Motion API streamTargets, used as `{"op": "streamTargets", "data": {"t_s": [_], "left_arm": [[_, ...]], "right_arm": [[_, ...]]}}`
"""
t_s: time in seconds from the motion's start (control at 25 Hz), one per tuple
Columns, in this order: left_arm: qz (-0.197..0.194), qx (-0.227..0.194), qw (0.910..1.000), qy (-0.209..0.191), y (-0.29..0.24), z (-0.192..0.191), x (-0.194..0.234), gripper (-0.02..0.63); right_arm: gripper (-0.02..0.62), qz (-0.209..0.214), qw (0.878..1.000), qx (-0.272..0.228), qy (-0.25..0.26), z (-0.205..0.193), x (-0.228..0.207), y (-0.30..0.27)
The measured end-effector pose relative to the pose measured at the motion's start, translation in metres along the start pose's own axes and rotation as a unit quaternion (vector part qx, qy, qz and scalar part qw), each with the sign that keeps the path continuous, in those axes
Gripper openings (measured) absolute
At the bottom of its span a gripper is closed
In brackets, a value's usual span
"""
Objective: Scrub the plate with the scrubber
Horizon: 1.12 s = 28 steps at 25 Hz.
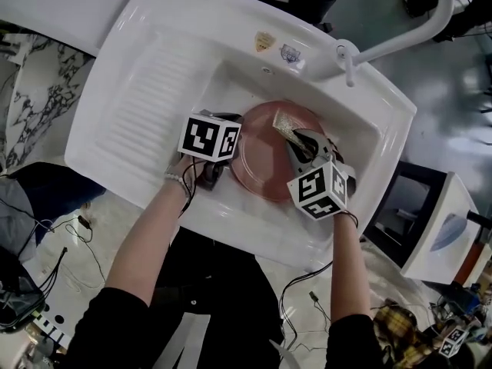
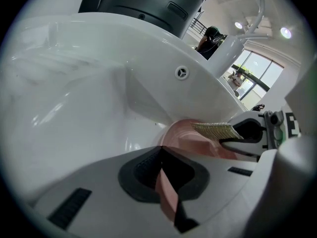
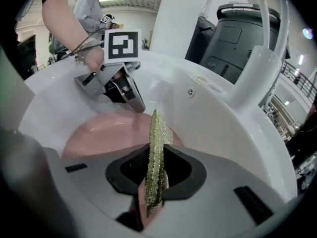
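Scrubbing is judged unfinished: the plate [image 1: 265, 164] is clamped by the left gripper [image 2: 162, 165], the scrubber [image 3: 156, 148] pinched between the right gripper's [image 3: 154, 180] jaws.

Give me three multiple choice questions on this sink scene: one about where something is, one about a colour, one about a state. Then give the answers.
1. Where is the plate?
A. on the ribbed drainboard
B. in the basin of the sink
C. on the floor

2. What colour is the plate?
A. pink
B. blue
C. black

3. What are the jaws of the right gripper doing?
A. standing wide open and empty
B. shut on the scrubber
C. shut on the faucet

Answers:
1. B: the head view shows the plate down in the basin.
2. A: it reads pink in all three views.
3. B: the right gripper view shows the scrubber pinched edge-on between the jaws.
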<state>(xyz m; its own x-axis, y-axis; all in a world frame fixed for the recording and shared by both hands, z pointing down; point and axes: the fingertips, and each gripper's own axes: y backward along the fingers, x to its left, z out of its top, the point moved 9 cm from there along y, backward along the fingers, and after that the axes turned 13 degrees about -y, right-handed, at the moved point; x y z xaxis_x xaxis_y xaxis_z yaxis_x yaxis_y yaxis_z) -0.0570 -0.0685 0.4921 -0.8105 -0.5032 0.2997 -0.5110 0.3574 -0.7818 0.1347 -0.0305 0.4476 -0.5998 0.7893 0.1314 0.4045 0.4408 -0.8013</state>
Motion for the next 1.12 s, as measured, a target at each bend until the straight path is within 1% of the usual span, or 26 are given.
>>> {"op": "streamTargets", "data": {"t_s": [0.08,0.16,0.24,0.36,0.44,0.56,0.6,0.68,0.76,0.92,1.04,1.12], "left_arm": [[-0.001,0.001,1.0000,-0.001,0.000,0.000,-0.001,0.000],[-0.002,0.001,1.0000,-0.002,0.000,0.000,-0.002,0.000],[-0.003,-0.001,1.0000,-0.002,0.001,0.001,-0.002,0.000],[-0.003,-0.003,1.0000,-0.002,0.002,0.002,0.000,0.000],[-0.003,-0.003,1.0000,-0.001,0.002,0.001,-0.001,0.000],[-0.004,-0.003,1.0000,0.000,0.002,0.001,-0.001,0.000],[-0.004,-0.004,1.0000,0.000,0.002,0.001,-0.001,0.000],[-0.005,-0.005,1.0000,0.002,0.003,0.002,-0.001,0.000],[-0.005,-0.004,1.0000,0.002,0.003,0.002,-0.001,0.000],[-0.006,-0.003,1.0000,0.002,0.004,0.001,-0.002,0.000],[-0.006,-0.003,1.0000,0.002,0.004,0.001,-0.001,0.000],[-0.006,-0.002,1.0000,0.002,0.003,0.001,-0.001,0.000]], "right_arm": [[0.072,-0.031,0.999,0.012,0.000,-0.002,-0.007,-0.006],[0.072,-0.048,0.999,0.020,-0.001,-0.004,-0.012,-0.012],[0.072,-0.050,0.998,0.024,-0.003,-0.003,-0.014,-0.018],[0.072,-0.040,0.998,0.039,0.014,-0.003,-0.009,-0.028],[0.072,-0.031,0.998,0.053,0.032,-0.005,-0.002,-0.034],[0.074,-0.005,0.995,0.077,0.061,-0.009,0.008,-0.043],[0.074,0.001,0.995,0.081,0.064,-0.010,0.010,-0.045],[0.074,0.014,0.995,0.079,0.055,-0.010,0.011,-0.044],[0.074,0.036,0.995,0.077,0.050,-0.009,0.014,-0.040],[0.074,0.077,0.990,0.092,0.073,-0.011,0.026,-0.031],[0.074,0.096,0.985,0.099,0.105,-0.014,0.038,-0.025],[0.074,0.108,0.983,0.098,0.112,-0.017,0.046,-0.022]]}}
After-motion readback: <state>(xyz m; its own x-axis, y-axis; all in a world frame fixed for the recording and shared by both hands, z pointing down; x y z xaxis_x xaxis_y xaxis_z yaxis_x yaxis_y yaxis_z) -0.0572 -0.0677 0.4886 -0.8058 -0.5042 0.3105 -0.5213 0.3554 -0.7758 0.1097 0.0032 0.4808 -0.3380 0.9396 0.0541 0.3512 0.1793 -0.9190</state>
